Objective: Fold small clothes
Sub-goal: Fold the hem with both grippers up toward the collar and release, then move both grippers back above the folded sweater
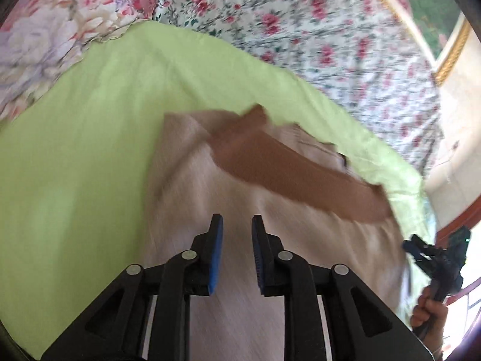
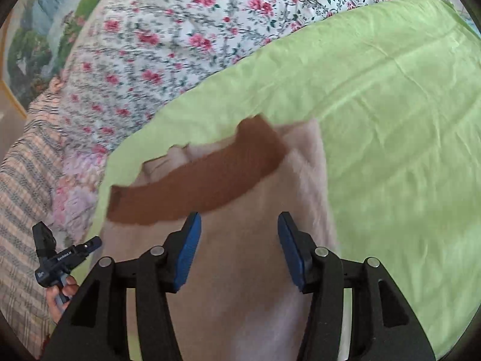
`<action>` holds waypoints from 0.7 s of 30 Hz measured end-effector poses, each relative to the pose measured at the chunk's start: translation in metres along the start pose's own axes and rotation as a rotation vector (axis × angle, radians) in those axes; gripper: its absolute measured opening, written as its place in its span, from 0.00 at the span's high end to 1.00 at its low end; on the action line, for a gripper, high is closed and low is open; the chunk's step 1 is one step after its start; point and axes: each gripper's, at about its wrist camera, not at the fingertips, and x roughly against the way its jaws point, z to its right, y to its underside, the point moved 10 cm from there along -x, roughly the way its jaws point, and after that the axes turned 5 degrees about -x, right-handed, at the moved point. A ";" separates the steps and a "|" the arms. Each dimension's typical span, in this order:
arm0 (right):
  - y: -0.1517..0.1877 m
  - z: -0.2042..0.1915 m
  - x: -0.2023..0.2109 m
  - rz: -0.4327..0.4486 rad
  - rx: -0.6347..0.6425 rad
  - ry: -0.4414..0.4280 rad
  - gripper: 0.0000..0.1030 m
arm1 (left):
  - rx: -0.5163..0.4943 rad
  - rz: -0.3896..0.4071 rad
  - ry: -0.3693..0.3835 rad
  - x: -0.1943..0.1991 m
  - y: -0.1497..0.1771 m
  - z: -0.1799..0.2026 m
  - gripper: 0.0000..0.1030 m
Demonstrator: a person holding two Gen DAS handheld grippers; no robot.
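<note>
A small pale pink garment (image 1: 210, 198) with a brown ribbed band (image 1: 288, 174) across its far part lies on a light green sheet (image 1: 90, 126). My left gripper (image 1: 237, 219) hovers over the garment's near half, its blue pads a narrow gap apart with nothing pinched between them. In the right wrist view the same garment (image 2: 255, 255) and brown band (image 2: 204, 180) lie below my right gripper (image 2: 239, 218), which stands open wide over the cloth. Both views are blurred.
A floral quilt (image 1: 300, 24) covers the bed beyond the green sheet (image 2: 390, 120). A striped checked blanket (image 2: 24, 186) lies at the left. A framed picture (image 2: 36, 45) leans behind. Hands holding the other grippers show at the edges (image 1: 427, 310) (image 2: 60, 296).
</note>
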 end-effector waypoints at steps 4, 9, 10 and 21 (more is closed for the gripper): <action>0.036 -0.014 0.020 0.008 -0.006 -0.054 0.45 | 0.002 0.014 0.063 0.035 0.047 0.019 0.73; 0.077 -0.030 0.035 -0.006 0.018 -0.078 0.44 | 0.038 0.005 0.099 0.062 0.102 0.032 0.67; 0.083 -0.032 0.036 -0.012 0.028 -0.076 0.44 | 0.054 -0.001 0.112 0.067 0.114 0.032 0.66; 0.119 -0.064 0.047 -0.055 0.078 -0.132 0.39 | 0.225 -0.017 0.164 0.066 0.156 0.022 0.41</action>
